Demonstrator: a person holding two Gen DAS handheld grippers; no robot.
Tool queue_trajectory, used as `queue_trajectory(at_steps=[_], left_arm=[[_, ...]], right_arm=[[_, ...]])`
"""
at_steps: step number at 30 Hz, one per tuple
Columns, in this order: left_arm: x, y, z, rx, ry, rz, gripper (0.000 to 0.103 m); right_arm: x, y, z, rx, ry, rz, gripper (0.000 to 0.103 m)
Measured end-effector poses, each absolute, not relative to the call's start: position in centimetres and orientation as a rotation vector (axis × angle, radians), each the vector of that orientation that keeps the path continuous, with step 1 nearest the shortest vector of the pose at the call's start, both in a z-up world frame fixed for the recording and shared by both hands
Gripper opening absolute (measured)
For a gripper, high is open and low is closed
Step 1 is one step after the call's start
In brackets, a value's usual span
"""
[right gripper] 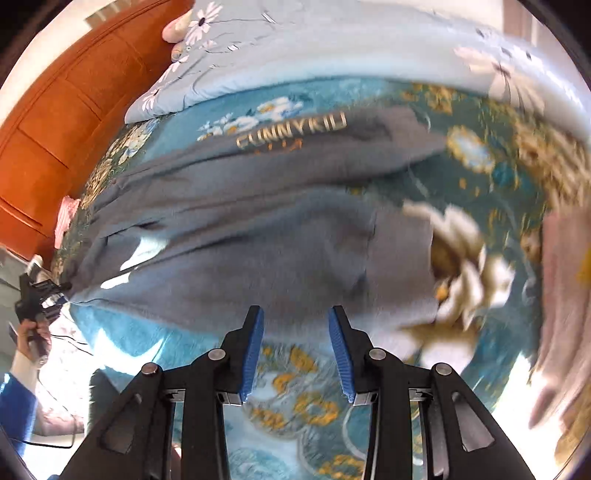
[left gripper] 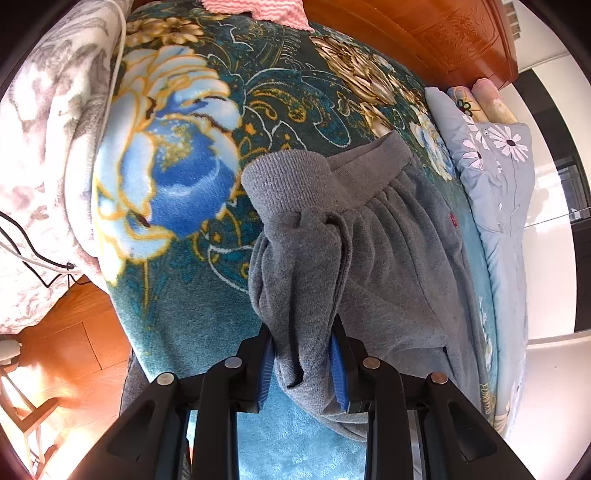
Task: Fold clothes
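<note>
Grey sweatpants (left gripper: 388,236) lie on a teal floral blanket (left gripper: 192,155) on a bed. My left gripper (left gripper: 303,332) is shut on a bunched fold of the grey fabric near the ribbed waistband (left gripper: 295,173). In the right wrist view the pants (right gripper: 240,229) stretch across the blanket, with gold lettering (right gripper: 291,129) on the far leg. My right gripper (right gripper: 295,332) is open and empty just above the near edge of the pants. The left gripper (right gripper: 40,295) shows at the left edge of this view, holding the pants' end.
A grey-blue daisy quilt (left gripper: 506,177) lies along the bed's far side. A wooden headboard (left gripper: 443,33) stands behind. A white patterned duvet (left gripper: 48,147) and cables (left gripper: 33,254) lie to the left. A pink cloth (left gripper: 258,11) lies near the headboard. Wooden floor (left gripper: 70,350) shows below.
</note>
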State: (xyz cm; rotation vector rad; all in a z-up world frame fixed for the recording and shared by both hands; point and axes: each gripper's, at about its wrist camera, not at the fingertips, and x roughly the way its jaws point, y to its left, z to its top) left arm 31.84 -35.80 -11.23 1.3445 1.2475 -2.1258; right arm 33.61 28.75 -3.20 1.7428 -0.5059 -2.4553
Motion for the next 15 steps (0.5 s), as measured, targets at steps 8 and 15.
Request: queue_trajectory(at_steps=[8,15], left_arm=[[33.2,-36.7,-11.1,1.279,1.399,-2.166,0.053],[33.1,-37.2,-12.4,1.232,1.465,-2.132,0.05]], right_arm=[[37.6,33.2,-10.1,1.659,-1.416,-2.366,0.042],[36.0,33.1,-10.9,1.573,-1.638,-2.38,0.035]])
